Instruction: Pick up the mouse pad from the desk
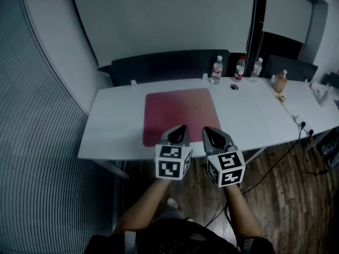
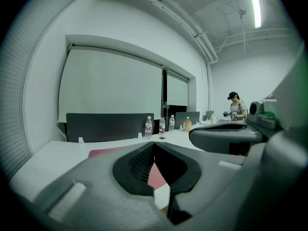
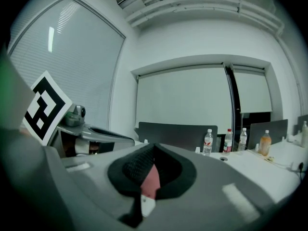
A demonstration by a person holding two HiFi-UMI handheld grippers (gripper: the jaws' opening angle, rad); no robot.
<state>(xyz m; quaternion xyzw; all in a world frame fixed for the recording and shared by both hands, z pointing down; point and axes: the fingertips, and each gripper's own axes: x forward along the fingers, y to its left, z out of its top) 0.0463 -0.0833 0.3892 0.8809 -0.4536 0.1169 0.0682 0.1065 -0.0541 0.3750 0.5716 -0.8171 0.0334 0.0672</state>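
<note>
red mouse pad (image 1: pixel 180 112) lies flat on the white desk (image 1: pixel 119 123), not lifted yet. left hand-held gripper (image 1: pixel 179 130) and right hand-held gripper (image 1: pixel 210 132) are both closed and empty, near its front edge; grasping remains.

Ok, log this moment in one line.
phase: pre-grasp | left gripper: jaws shut, empty | right gripper: jaws shut, empty | mouse pad: flat on desk, not held

The left tongs (image 1: pixel 183 126) and right tongs (image 1: pixel 209 130) hide part of the mouse pad's (image 1: pixel 177 110) near edge
</note>
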